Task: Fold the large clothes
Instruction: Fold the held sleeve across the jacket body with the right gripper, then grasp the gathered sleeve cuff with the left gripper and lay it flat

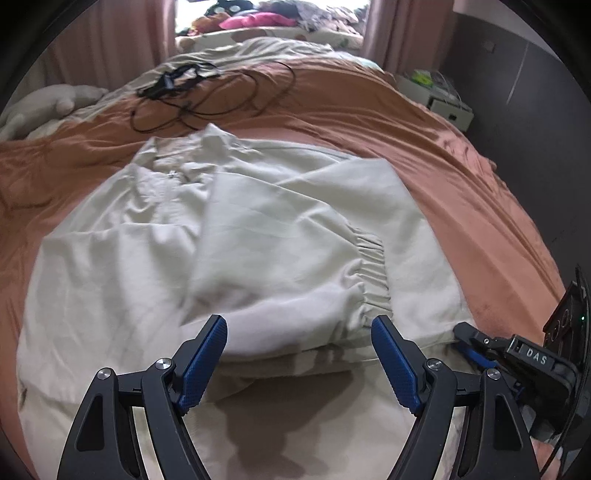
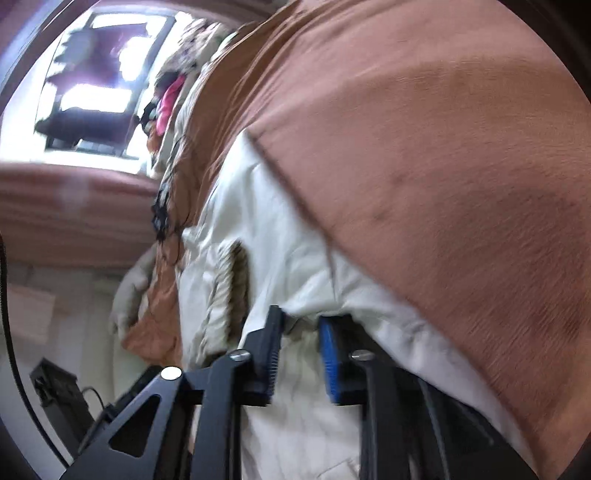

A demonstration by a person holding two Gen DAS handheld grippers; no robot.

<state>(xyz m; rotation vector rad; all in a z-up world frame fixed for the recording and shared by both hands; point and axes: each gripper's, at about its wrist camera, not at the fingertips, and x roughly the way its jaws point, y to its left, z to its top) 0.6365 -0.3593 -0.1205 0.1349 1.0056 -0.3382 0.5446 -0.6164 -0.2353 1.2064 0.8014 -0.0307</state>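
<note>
A cream zip-up jacket (image 1: 155, 258) lies spread on the rust-orange bedspread (image 1: 461, 177), collar at the far end. One sleeve is folded across its front, its elastic cuff (image 1: 371, 269) lying near the right side. My left gripper (image 1: 299, 354) hovers open over the jacket's near part, with nothing between its blue pads (image 1: 205, 354). My right gripper (image 2: 301, 354) is rolled on its side at the jacket's (image 2: 280, 236) near right edge, shut on a fold of the cream cloth. It also shows in the left wrist view as the right gripper (image 1: 476, 343) at the hem corner.
A tangle of black cables (image 1: 192, 88) lies on the bedspread beyond the collar. Pillows and piled clothes (image 1: 266, 18) sit at the head under a window with pink curtains. A white bedside cabinet (image 1: 439, 99) stands at the far right. A grey soft toy (image 1: 48, 107) rests at the left.
</note>
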